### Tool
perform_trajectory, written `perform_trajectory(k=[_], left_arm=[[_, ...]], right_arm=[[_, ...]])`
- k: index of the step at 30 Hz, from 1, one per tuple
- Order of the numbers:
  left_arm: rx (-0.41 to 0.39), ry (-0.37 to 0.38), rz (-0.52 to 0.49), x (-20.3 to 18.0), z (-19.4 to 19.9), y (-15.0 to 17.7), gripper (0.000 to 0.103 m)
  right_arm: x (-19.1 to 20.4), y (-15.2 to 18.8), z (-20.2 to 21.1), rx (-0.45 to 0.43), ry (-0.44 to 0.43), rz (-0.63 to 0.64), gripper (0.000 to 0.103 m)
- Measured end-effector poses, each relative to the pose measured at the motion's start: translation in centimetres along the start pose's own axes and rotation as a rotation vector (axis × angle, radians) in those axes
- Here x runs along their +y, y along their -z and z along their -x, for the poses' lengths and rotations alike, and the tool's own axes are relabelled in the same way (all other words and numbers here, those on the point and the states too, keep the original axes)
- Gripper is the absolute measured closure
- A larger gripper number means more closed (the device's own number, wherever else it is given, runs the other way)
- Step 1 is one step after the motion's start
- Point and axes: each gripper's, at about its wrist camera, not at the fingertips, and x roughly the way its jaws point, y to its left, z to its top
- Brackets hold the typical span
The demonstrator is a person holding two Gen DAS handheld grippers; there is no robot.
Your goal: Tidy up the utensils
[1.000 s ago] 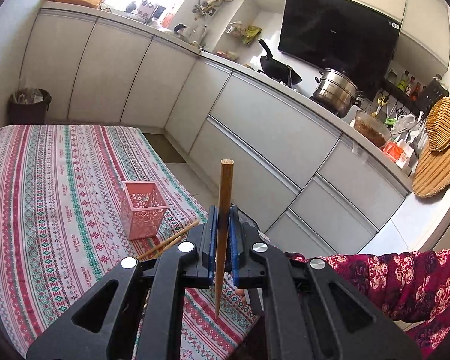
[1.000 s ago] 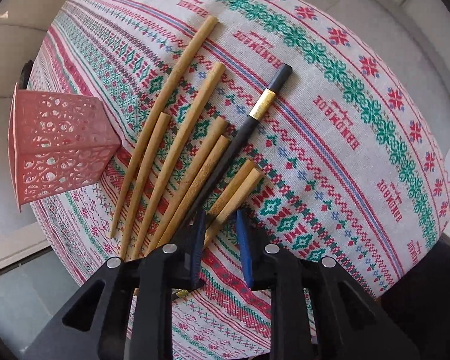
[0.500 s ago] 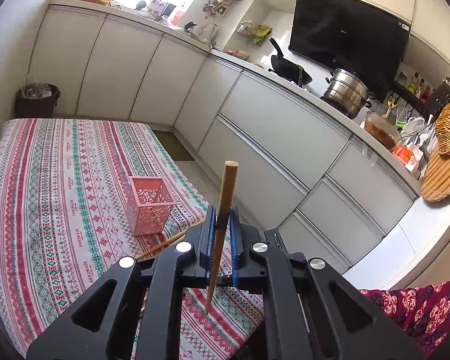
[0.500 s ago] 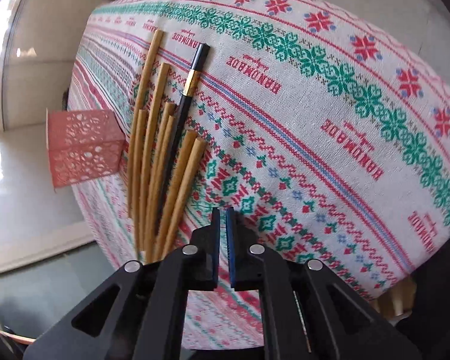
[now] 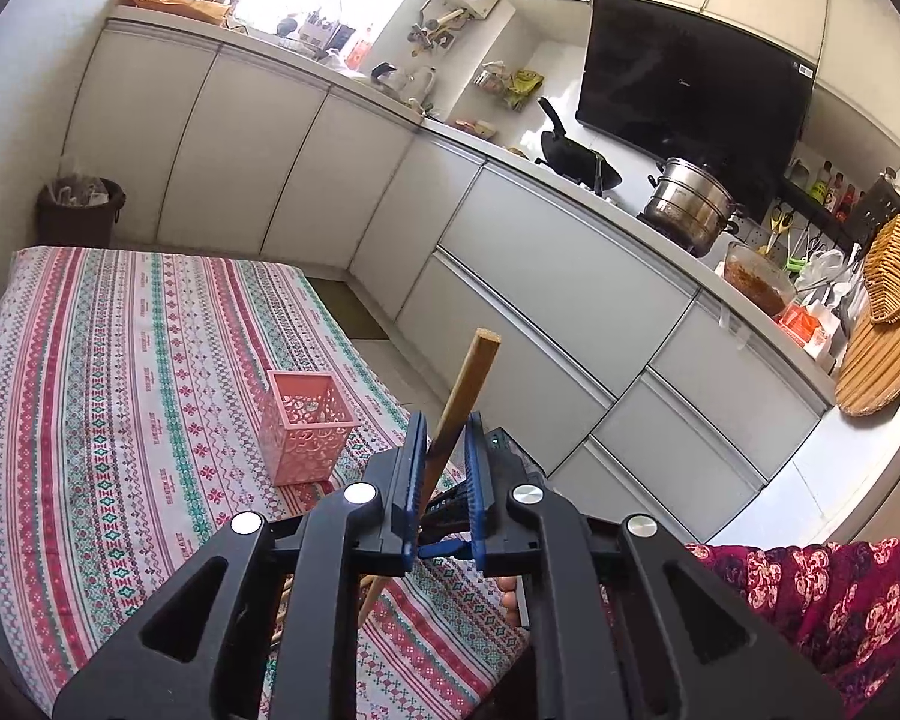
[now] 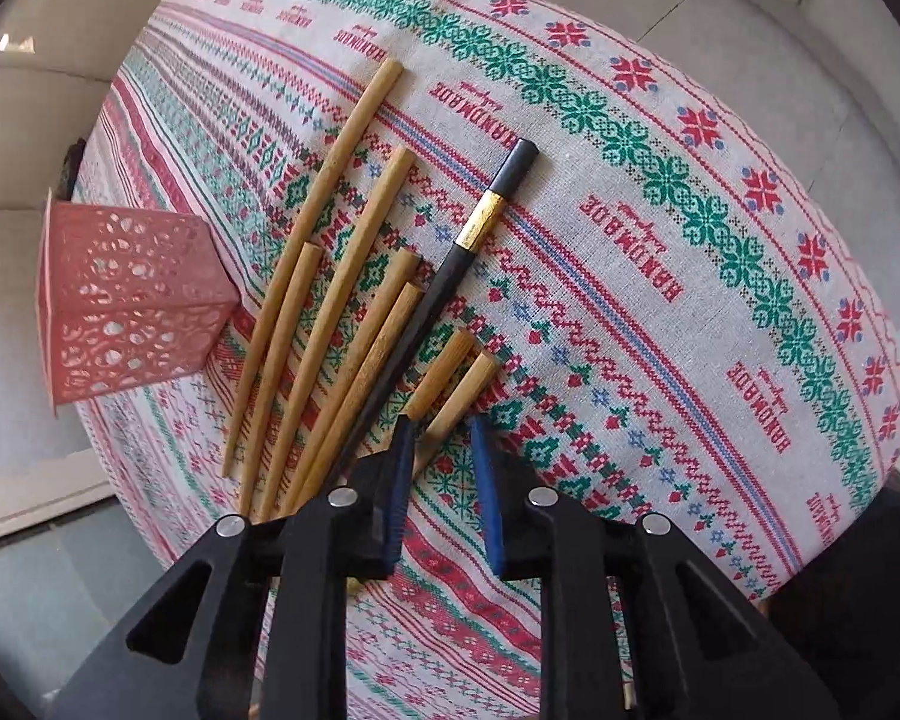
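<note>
While the left wrist view looks across a kitchen, the left hand-held gripper [image 5: 444, 468] holds one wooden chopstick [image 5: 459, 396] between its blue pads; its jaws have just eased apart a little, yet the stick sits between them, tilted to the right, its blunt end up and its lower tip showing below the jaws. A pink perforated basket [image 5: 305, 426] stands upright on the patterned tablecloth [image 5: 120, 360] of the counter, just left of and beyond the gripper, with nothing visible inside it from this angle. A sleeve [image 5: 822, 594] in dark red floral fabric shows at lower right. White cabinets, a steel pot [image 5: 687, 204] and a black wok [image 5: 576, 156] line the worktop behind.

From the right wrist view, the right hand-held gripper [image 6: 441, 450] points steeply down over the cloth with its jaws parted and nothing clamped; they have just opened slightly. Several loose wooden chopsticks [image 6: 330, 276] lie fanned on the tablecloth [image 6: 660, 240], with one black chopstick [image 6: 450, 276] bearing a gold band among them. The two shortest-looking sticks end just at the left jaw. The basket [image 6: 126, 300] stands to the left of the fan, close to it.
</note>
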Motion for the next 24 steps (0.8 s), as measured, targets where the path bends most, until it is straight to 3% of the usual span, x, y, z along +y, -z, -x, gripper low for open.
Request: perform_trajectory(k=[5,8,11,12,16,20,22,24], left_arm=[[-0.025,0.011,0.001,0.0,0.7,-0.2,0.091],[-0.027,0.019,-0.010,-0.2,0.9,-0.1,0.091],[-0.026,0.012,-0.012,-0.2,0.8,-0.2,0.091],[-0.027,0.010,-0.010,-0.1,0.9,-0.2,0.091],[-0.067,-0.003,-0.003,0.3,2.2,-0.6,0.091],[-0.093,-0.075,0.084,2.7,3.5,-1.0,0.087],[-0.047,-0.151,0.184,4.9,3.0,-0.9,0.080],[0.062,-0.244,0.323,7.9,1.5,0.0,0.067]], right_arm=[[2.1,-0.1,-0.7,0.000,0.091,0.037,0.086],[3.7,-0.6,-1.3,0.007,0.112,0.033,0.074],[6.8,0.7,-2.4,-0.055,0.176,0.091,0.073],[7.4,1.0,-2.5,-0.085,0.190,0.119,0.078],[7.0,2.8,-2.6,-0.186,0.113,0.178,0.085],[4.1,2.8,-2.5,-0.160,-0.037,0.106,0.094],[2.9,2.8,-2.4,-0.164,-0.065,0.079,0.094],[1.9,3.0,-2.4,-0.169,-0.083,0.064,0.094]])
